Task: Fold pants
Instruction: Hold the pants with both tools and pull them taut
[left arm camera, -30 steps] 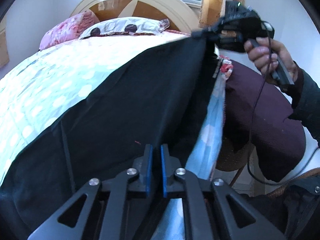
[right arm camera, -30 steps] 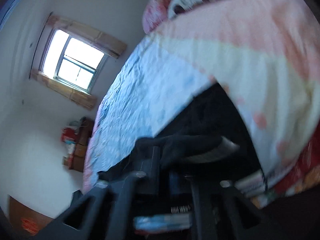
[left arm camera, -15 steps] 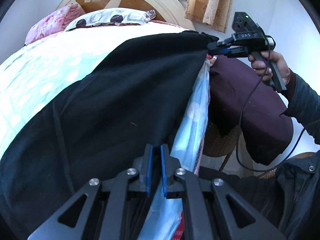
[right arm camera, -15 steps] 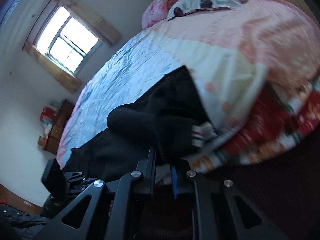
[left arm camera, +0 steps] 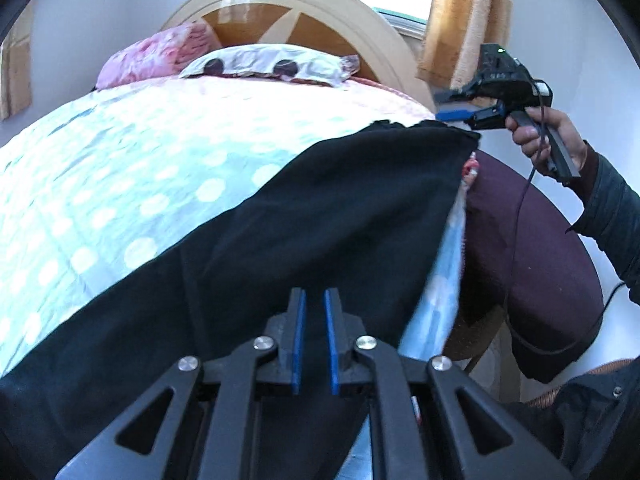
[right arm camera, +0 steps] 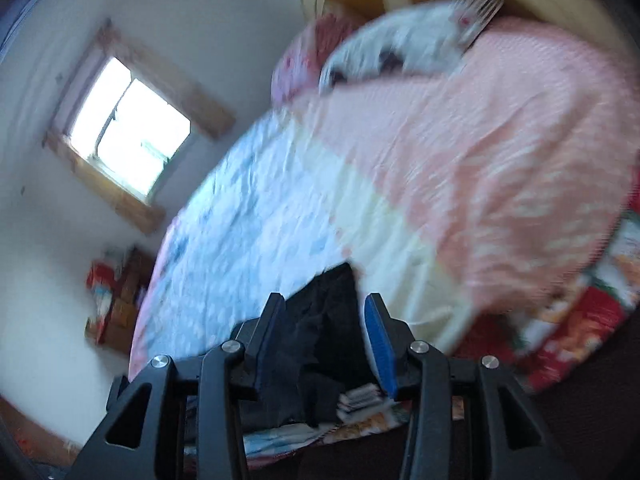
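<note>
The black pants (left arm camera: 304, 224) lie flat along the bed's near edge, stretched from the lower left to the far right corner. My left gripper (left arm camera: 314, 344) sits low over the near part of the pants with its jaws a narrow gap apart, nothing between them. My right gripper (left arm camera: 452, 105) is open and lifted just past the pants' far corner, empty. In the right wrist view the open right gripper (right arm camera: 320, 332) hovers above the black cloth (right arm camera: 324, 320).
The bed (left arm camera: 120, 168) carries a pale blue dotted sheet turning pink toward the pillows (left arm camera: 264, 65) and wooden headboard (left arm camera: 304, 20). A dark maroon round chair (left arm camera: 532, 264) stands right of the bed. A window (right arm camera: 128, 124) and a cluttered shelf (right arm camera: 116, 304) are across the room.
My right gripper has opened, let go of the pants' far corner and lifted away. My left gripper's jaws have parted slightly. The pants now lie flat on the bed.
</note>
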The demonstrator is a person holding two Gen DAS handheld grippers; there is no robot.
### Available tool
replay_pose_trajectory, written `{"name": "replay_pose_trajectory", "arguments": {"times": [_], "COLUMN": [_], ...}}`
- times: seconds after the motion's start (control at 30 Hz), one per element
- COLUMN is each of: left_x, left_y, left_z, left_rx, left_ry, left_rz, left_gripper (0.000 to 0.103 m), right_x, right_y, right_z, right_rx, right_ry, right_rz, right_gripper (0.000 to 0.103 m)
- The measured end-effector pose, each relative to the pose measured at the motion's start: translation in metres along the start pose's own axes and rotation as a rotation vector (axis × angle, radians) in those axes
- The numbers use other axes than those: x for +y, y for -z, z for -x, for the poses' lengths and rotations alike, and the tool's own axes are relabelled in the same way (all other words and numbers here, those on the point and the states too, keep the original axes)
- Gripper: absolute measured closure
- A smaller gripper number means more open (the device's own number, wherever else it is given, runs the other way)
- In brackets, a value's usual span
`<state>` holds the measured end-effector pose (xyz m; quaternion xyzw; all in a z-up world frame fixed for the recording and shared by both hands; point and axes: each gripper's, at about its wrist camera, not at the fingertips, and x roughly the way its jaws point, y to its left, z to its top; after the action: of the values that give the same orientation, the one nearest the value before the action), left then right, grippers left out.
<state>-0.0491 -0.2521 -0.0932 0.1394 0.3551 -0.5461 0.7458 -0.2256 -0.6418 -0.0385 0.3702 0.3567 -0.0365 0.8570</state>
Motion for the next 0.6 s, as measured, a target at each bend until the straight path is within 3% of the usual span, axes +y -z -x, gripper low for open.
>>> {"name": "replay_pose_trajectory", "arguments": {"times": [0.1,0.17,0.23,0.37,0.47,0.6], "left_x": [0.005,0.008,0.01,0.017,0.014,0.011], "left_y": [0.005,0.007,0.008,0.009,0.014,0.017], "left_z": [-0.004,-0.005,-0.007,-0.009,-0.012,-0.015], "left_rx": [0.016,0.026,0.035,0.037,0.05,0.059], "left_ry": [-0.009,-0.009,-0.019,-0.016,-0.014,-0.019], "left_rz": [0.018,0.024,0.03,0.053,0.041,0.023], "left_gripper": [0.09,0.09,0.09,0.09,0.09,0.09], "right_x": [0.001,0.003,0.002,0.016,0.03,0.05], "right_y": [0.0,0.001,0.0,0.003,0.001,-0.005], "right_z": [-0.039,-0.044,-0.044,-0.044,-0.037,-0.028], "right_rx": [0.144,0.156,0.162,0.15,0.098,0.024], "right_ry": [0.087,0.068,0.03,0.073,0.067,0.154], "right_rz": [0.038,0.062,0.063,0.137,0.169,0.25], "right_gripper": [0.059,0.06,0.082,0.092,0.093,0.094]}}
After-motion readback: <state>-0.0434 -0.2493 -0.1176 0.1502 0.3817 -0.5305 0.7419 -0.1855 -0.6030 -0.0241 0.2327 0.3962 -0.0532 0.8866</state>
